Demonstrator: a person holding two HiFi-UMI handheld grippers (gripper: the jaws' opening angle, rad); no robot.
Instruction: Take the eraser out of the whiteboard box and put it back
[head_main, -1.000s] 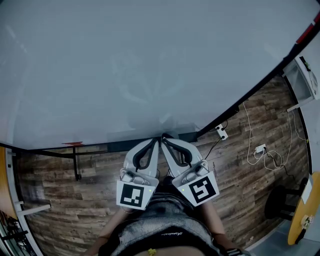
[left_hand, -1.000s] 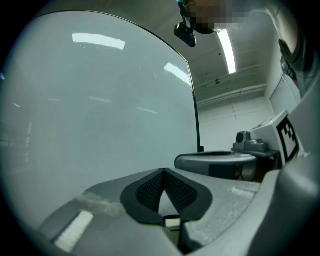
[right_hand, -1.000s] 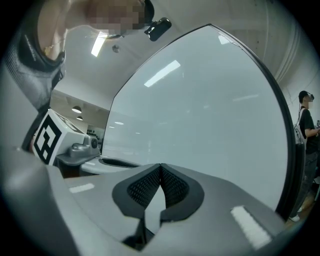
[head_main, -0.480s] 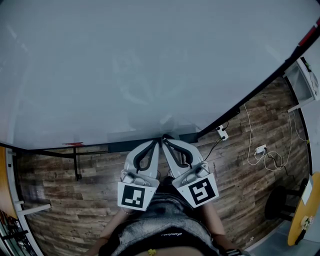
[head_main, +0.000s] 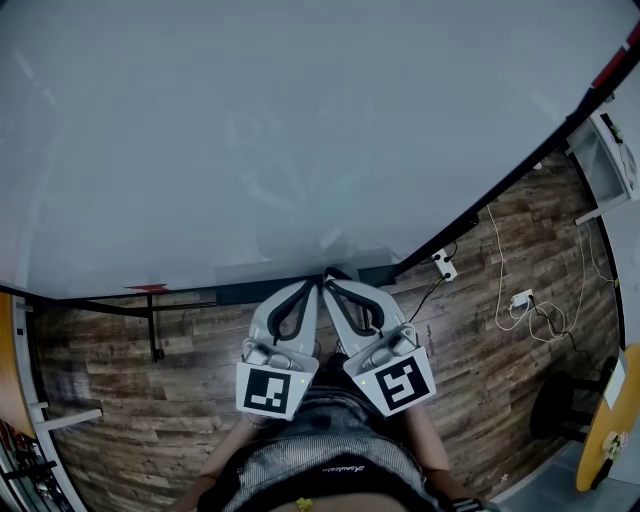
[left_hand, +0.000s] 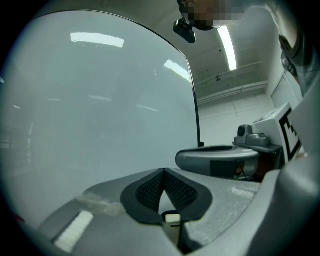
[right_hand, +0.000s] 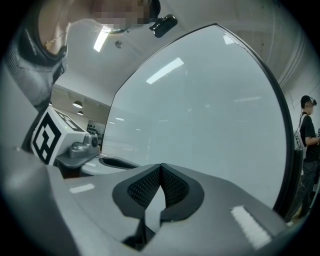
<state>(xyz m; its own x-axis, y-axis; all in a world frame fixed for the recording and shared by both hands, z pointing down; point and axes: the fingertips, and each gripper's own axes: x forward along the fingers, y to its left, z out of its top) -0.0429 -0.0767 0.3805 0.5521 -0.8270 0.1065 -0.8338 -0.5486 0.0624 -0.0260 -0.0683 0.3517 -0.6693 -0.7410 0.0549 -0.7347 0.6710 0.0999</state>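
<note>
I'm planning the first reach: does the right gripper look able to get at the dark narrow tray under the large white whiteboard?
Probably yes: the right gripper points at the dark narrow tray, tips right by it, nothing between. Its jaws are shut, and the left gripper crowds alongside.

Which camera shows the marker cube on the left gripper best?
The head view: the left gripper's marker cube faces the camera, its pattern whole. The right gripper view catches it at an angle at the left edge. The left gripper view doesn't show it.
</note>
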